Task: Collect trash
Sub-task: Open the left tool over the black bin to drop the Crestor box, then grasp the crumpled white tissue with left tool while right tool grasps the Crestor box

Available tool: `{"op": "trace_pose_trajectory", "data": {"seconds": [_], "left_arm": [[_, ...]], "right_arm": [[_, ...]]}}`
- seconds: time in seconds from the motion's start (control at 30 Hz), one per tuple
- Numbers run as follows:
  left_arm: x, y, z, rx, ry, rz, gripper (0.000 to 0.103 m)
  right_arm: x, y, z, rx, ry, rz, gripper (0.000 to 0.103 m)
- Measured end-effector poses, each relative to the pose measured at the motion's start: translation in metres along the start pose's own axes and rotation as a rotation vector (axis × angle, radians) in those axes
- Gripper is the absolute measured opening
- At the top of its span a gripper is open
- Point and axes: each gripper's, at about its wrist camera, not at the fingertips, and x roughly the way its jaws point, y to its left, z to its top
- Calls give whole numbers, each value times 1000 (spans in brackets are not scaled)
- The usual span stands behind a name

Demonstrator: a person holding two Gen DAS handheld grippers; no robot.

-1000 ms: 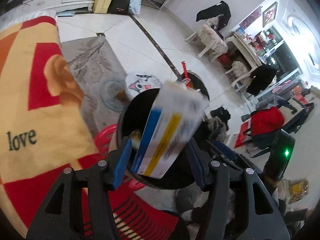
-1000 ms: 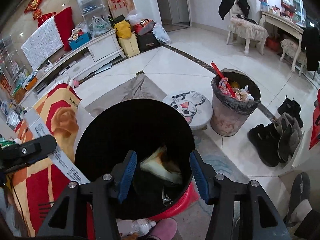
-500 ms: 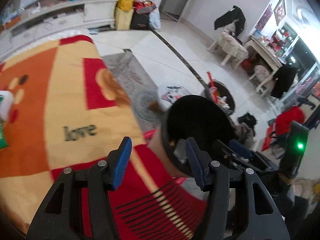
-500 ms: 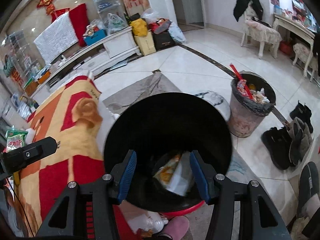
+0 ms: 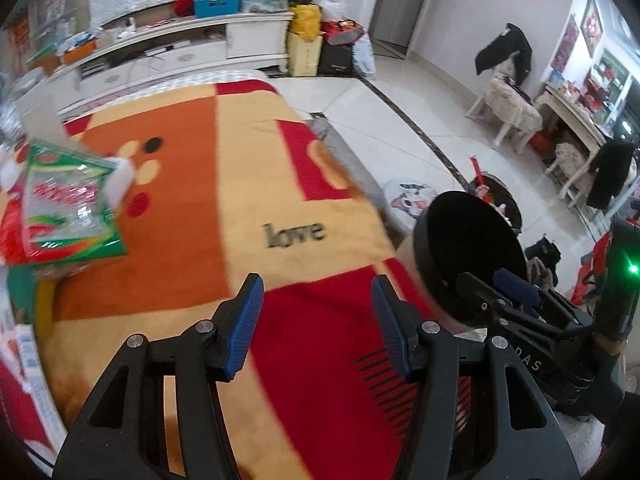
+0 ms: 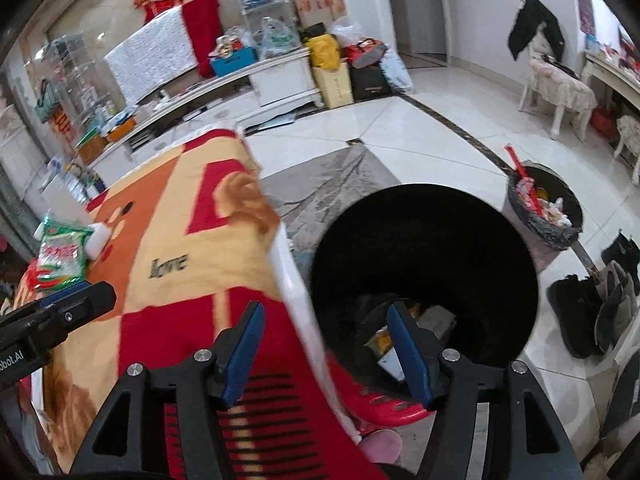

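Observation:
A black bin (image 6: 424, 264) stands beside the table on a red stool (image 6: 384, 404), with paper trash (image 6: 404, 336) at its bottom; it also shows in the left wrist view (image 5: 468, 248). My left gripper (image 5: 316, 320) is open and empty over the red and orange "love" cloth (image 5: 248, 200). A green and red plastic packet (image 5: 68, 208) lies on the cloth at far left, also seen in the right wrist view (image 6: 62, 256). My right gripper (image 6: 324, 344) is open and empty, straddling the table edge and the bin rim.
A second, full trash bin (image 6: 544, 212) stands on the tiled floor to the right. A cat-print stool (image 5: 408, 196) sits beyond the table. Shoes (image 6: 600, 304) lie at far right. A white TV cabinet (image 6: 248, 88) lines the back wall.
The blue and yellow package left my left gripper and dropped into the black bin. My left gripper swung left over the cloth toward the green packet. The right gripper shifted left.

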Motion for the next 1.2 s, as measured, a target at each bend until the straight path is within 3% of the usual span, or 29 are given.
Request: {"op": "trace_pose_trajectory", "data": {"seconds": [0.43,0.77,1.03,1.2], "left_arm": [[-73,91,-60,-139,50,79,55],[-151,181,-116,-286,25,207,55],[-152,236,-176,-442,106,260,55],[-149,240,-182,-475,109,235,55]], "right_arm": [[13,114,-27,-172,91,223,64],[31,245,-58,-341,215,477,64],[32,331,-74,-498,214,516,64],[54,343,-77,-544,238,426,65]]}}
